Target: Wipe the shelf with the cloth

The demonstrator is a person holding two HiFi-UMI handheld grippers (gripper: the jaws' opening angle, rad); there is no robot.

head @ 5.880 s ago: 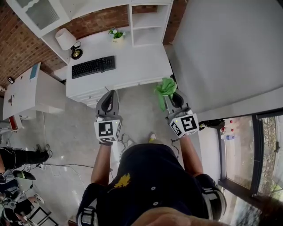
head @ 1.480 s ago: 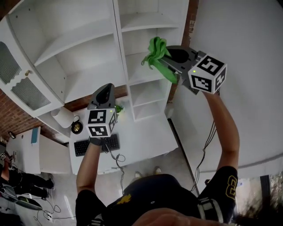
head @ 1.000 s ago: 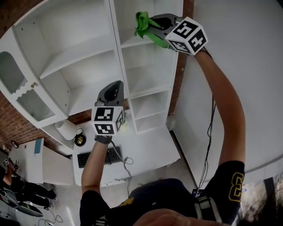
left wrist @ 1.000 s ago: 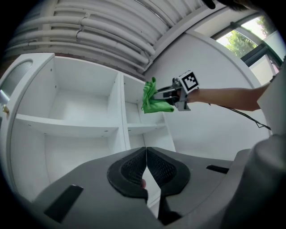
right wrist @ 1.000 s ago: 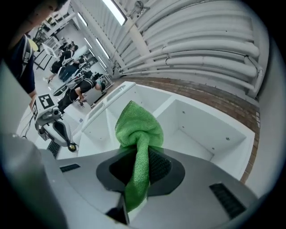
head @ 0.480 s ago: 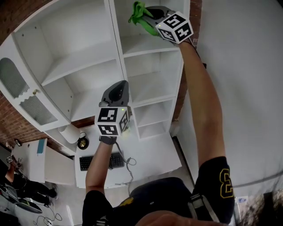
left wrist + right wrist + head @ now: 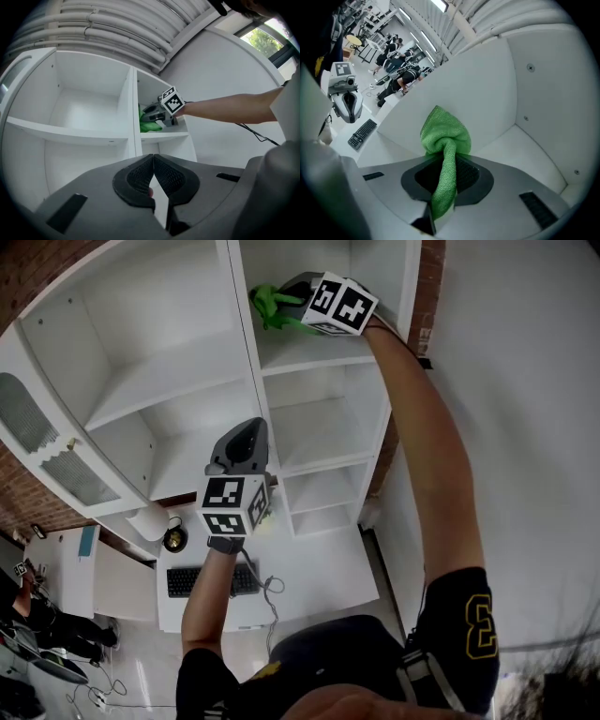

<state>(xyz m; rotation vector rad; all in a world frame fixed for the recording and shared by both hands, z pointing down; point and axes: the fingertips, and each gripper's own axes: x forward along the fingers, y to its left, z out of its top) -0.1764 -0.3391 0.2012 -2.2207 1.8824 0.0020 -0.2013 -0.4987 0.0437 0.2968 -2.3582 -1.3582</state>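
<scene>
I judge the wipe barely begun. The cloth [image 7: 445,136] is up inside the top right compartment, at 12 o'clock in my head view, bunched toward the divider side of the shelf [image 7: 323,351]. From here I cannot tell whether it presses on the board or hangs just above it. Nothing on the white surface shows which part has been covered, so I count the whole board, out to its 3 o'clock end and the back wall, as left to do.

The right gripper [image 7: 446,174] has its jaws clamped on the cloth's twisted tail, with the bunched head standing out ahead of them. The right arm is stretched nearly straight, from the shoulder at 5 o'clock up to 12. The left gripper [image 7: 153,174] has its jaws pressed together with nothing between them. It sits near the middle of the head view, forearm rising from 7 o'clock, pointing up at the shelving, well apart from the cloth.
</scene>
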